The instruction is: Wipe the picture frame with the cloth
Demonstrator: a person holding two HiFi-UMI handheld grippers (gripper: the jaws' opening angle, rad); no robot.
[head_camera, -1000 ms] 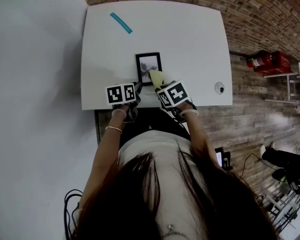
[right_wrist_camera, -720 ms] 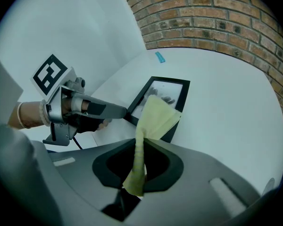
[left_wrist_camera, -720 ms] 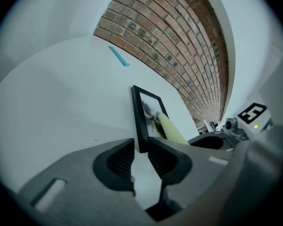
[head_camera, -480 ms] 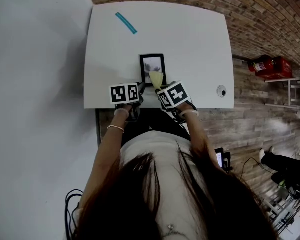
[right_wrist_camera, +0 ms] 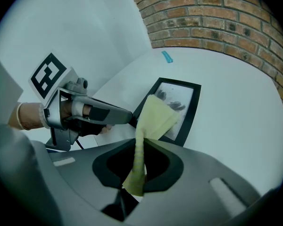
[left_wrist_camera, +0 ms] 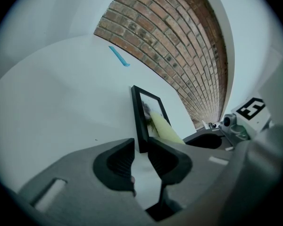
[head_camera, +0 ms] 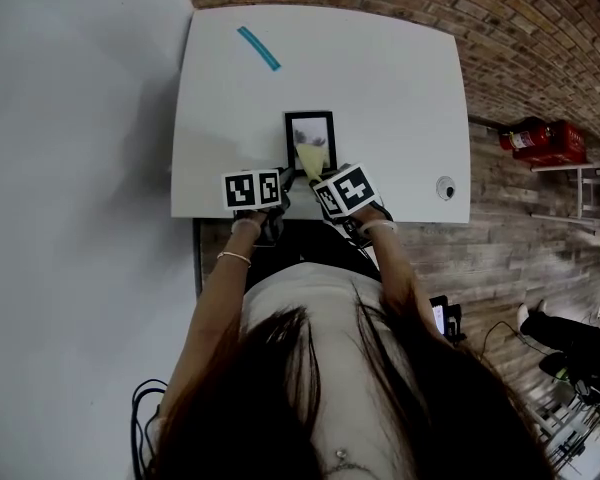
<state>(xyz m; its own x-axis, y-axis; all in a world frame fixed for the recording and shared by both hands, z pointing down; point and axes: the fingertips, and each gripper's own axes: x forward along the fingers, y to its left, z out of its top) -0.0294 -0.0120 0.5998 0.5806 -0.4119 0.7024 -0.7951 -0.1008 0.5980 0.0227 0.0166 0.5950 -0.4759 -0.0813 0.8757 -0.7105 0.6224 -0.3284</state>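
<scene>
White table (head_camera: 400,78) set against a brick wall (head_camera: 500,18), with 2 hand-held grippers at work at its near edge. The picture frame (head_camera: 310,126) lies flat, close to the middle of that near edge, long sides running toward the wall. The left gripper (left_wrist_camera: 141,147) is clenched on the frame's near left corner, apparently to pin it so that wiping cannot slide it. The right gripper (right_wrist_camera: 139,166) grips a yellow cloth (right_wrist_camera: 155,119) by 1 bunched end; the free end fans forward and rests on the near part of the glass, which suggests the wiping is under way, with the far part not yet covered. The 2 grippers stand just beside each other, so sideways strokes toward the left are cramped. Bare tabletop lies beyond the frame and to both sides. A blue strip (head_camera: 259,48) near the far left corner and a small round object (head_camera: 446,188) near the near right corner sit well apart from the frame.
</scene>
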